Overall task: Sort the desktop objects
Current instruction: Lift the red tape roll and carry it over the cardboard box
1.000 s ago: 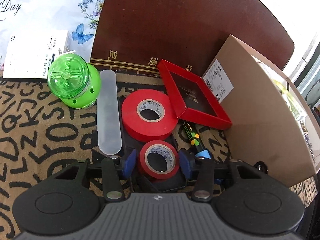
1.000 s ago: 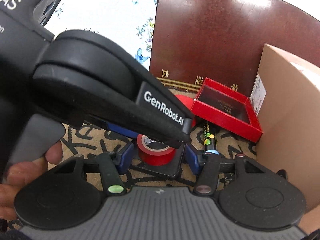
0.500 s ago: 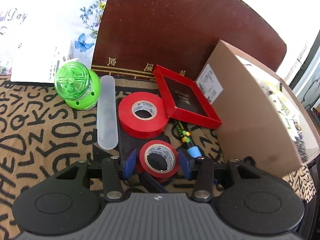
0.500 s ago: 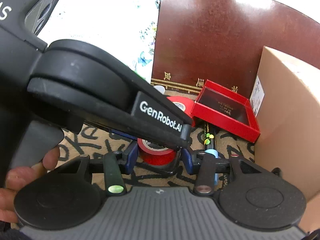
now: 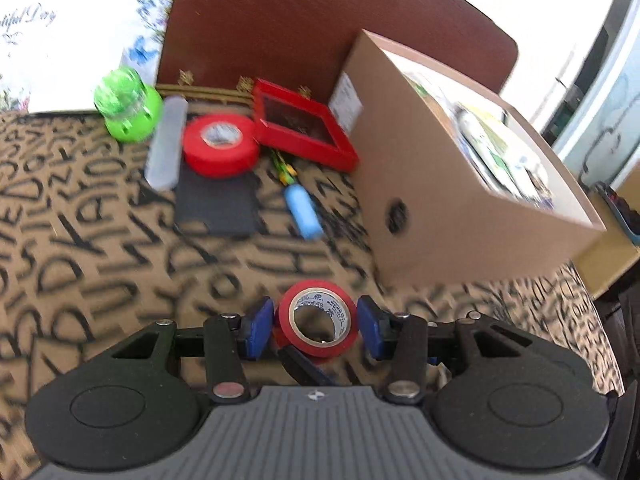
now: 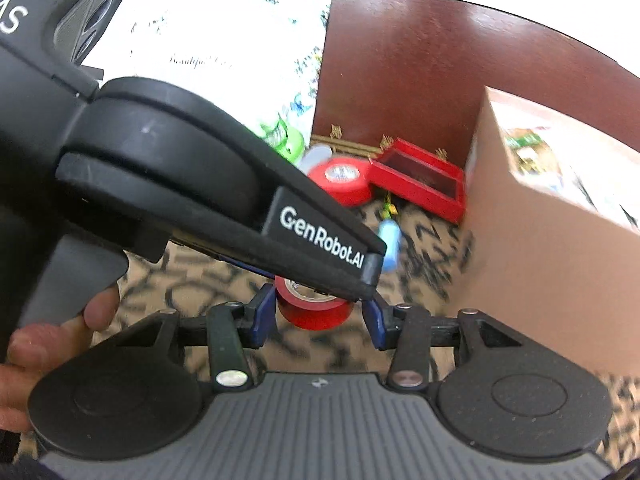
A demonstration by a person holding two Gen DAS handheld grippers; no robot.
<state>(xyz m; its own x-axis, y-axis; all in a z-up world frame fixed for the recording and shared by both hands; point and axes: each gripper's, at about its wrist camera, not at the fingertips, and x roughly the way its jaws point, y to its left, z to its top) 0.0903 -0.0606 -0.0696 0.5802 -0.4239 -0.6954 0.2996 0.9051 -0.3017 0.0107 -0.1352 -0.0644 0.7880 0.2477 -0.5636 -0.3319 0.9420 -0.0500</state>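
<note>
One small red tape roll [image 5: 317,322], hole facing my camera, clenched in my left claw [image 5: 316,326] above the letter-patterned surface [image 5: 80,240]; right claw [image 6: 318,320]: state unclear.

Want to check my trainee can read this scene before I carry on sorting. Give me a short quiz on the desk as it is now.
1. True or false: the left gripper holds the small tape roll, away from the black pad.
2. What lies directly right of the big tape roll? A green toy; B red tray; C white case.
3. Fill in: the blue-capped pen lies between the black pad and the ____ box.
Key: 1 true; 2 B; 3 cardboard.
</note>
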